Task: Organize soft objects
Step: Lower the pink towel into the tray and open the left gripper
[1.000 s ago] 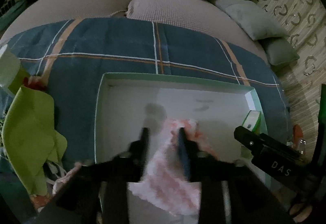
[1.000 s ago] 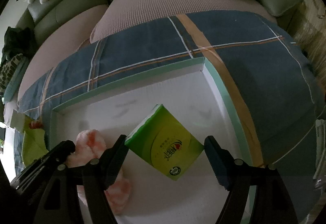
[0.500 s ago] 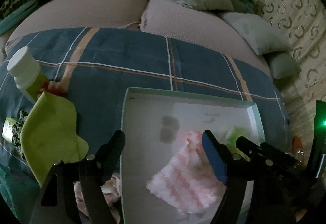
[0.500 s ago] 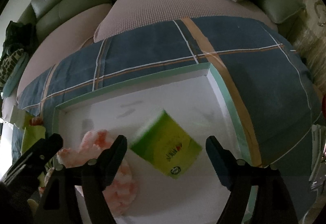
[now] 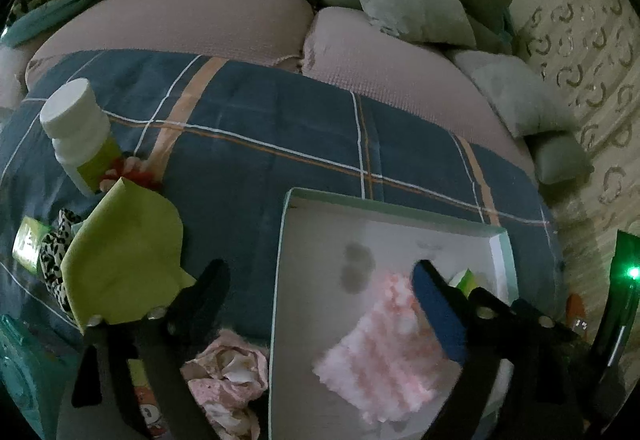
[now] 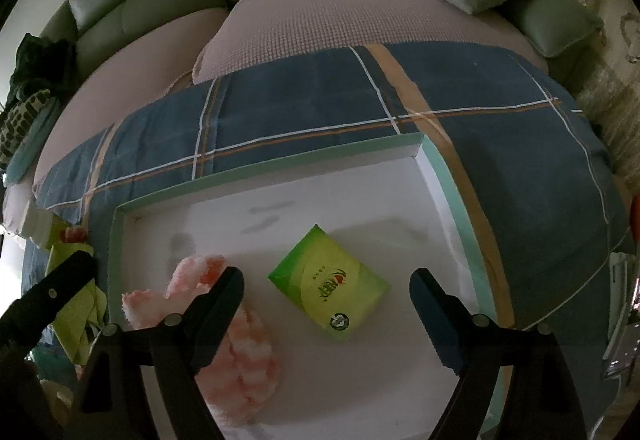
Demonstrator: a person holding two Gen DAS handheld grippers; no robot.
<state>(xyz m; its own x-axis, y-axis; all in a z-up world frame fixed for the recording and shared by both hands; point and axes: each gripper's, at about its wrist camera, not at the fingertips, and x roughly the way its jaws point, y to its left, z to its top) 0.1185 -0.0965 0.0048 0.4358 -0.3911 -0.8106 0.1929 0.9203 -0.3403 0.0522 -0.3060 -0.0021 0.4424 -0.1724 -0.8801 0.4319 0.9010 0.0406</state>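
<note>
Left tongs (image 5: 320,280): jaws opening, spread wide, gripping nothing; the fluffy pink-and-white striped cloth (image 5: 380,352) lies loose below and between them, on the floor of the shallow white box with mint-green rim (image 5: 282,240).

Right tongs (image 6: 326,290): jaws opening, wide, holding nothing; the green rectangular tissue packet (image 6: 330,294) lies flat in the box between and just ahead of them, the pink cloth beside their left jaw.

Left of the left tongs, outside the box, on the blue plaid blanket (image 5: 260,128): lime-green cloth (image 5: 124,256), white-capped plastic bottle (image 5: 78,128), crumpled pale pink floral fabric (image 5: 228,372).
</note>
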